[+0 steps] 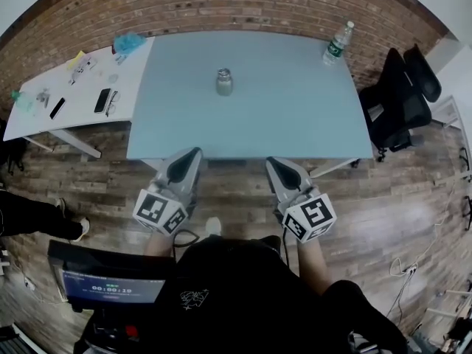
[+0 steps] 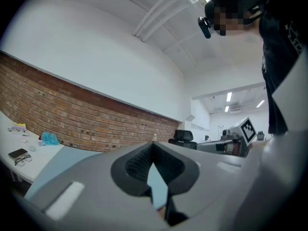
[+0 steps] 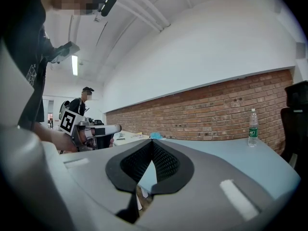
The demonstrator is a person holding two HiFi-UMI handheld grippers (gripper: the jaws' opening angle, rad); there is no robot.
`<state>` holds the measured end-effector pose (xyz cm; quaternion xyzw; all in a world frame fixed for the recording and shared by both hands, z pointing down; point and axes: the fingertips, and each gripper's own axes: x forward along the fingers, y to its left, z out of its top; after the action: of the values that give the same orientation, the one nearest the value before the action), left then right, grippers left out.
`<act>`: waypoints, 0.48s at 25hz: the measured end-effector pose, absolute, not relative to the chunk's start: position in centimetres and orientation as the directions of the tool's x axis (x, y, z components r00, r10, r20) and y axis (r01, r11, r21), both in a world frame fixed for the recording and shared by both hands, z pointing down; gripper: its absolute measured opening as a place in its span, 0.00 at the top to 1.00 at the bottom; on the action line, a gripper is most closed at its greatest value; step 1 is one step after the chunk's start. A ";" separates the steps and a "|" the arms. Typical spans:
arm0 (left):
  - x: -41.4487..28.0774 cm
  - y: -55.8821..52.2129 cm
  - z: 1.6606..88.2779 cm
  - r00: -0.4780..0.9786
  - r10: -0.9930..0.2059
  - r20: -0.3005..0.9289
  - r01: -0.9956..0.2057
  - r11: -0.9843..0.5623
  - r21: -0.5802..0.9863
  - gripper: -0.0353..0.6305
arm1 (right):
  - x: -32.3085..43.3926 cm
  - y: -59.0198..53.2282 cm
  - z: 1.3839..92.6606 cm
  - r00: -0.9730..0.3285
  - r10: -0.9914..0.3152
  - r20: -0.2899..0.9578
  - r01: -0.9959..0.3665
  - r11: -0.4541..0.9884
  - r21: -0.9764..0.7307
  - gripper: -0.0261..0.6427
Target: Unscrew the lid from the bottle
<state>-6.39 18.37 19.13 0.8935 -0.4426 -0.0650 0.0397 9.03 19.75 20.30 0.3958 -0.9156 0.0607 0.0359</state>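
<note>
Grey left claw [image 1: 190, 155] and right claw [image 1: 274, 164], both clenched on nothing, hover at the near edge of the blue tabletop [image 1: 295, 124]. The small bottle [image 1: 224, 83] stands upright mid-tabletop, well apart from both, lid [image 1: 224, 72] apparently on. A plastic water bottle [image 1: 338, 44] stands at the far right corner. Task looks unstarted: reach, grip and unscrew are all left.

The rectangular tabletop [image 1: 295, 116] is coloured pale blue; the brick wall [image 1: 236, 6] is patterned red-brown; the small clear glass bottle [image 1: 224, 84] is capped in dull silver.
</note>
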 end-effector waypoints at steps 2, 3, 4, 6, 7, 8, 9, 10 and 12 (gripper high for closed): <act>-6.6 17.8 19.2 0.608 -0.790 -0.079 -0.779 -0.613 0.133 0.95 | 8.7 19.4 20.3 -0.675 -0.729 0.116 -0.738 0.670 -0.083 0.96; -6.7 17.5 19.2 0.613 -0.786 -0.080 -0.775 -0.618 0.133 0.95 | 8.7 19.3 20.3 -0.670 -0.733 0.118 -0.742 0.665 -0.083 0.96; -6.8 17.3 19.2 0.618 -0.782 -0.082 -0.771 -0.623 0.133 0.95 | 8.6 19.1 20.4 -0.665 -0.737 0.119 -0.747 0.660 -0.084 0.96; -7.0 16.7 19.1 0.625 -0.775 -0.088 -0.763 -0.631 0.139 0.95 | 8.4 18.7 20.4 -0.655 -0.745 0.122 -0.755 0.650 -0.084 0.96; -7.3 16.4 19.1 0.629 -0.772 -0.089 -0.759 -0.635 0.143 0.95 | 8.1 18.5 20.4 -0.650 -0.750 0.124 -0.760 0.645 -0.083 0.96; -7.8 16.0 19.1 0.633 -0.769 -0.090 -0.755 -0.639 0.145 0.95 | 7.6 18.2 20.5 -0.645 -0.754 0.126 -0.764 0.640 -0.082 0.96; -8.4 15.6 19.3 0.638 -0.764 -0.091 -0.751 -0.644 0.146 0.95 | 7.0 17.9 20.5 -0.639 -0.758 0.129 -0.769 0.634 -0.081 0.96; -9.2 15.2 19.4 0.644 -0.759 -0.092 -0.745 -0.650 0.147 0.95 | 6.3 17.5 20.6 -0.634 -0.762 0.131 -0.773 0.629 -0.079 0.96; -10.4 14.5 19.7 0.653 -0.752 -0.090 -0.738 -0.658 0.150 0.95 | 5.1 17.0 20.6 -0.625 -0.769 0.136 -0.780 0.621 -0.077 0.96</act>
<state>-10.36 14.52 19.69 0.9077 -0.4104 -0.0723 0.0498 5.13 16.97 20.65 0.4306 -0.8991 0.0644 0.0448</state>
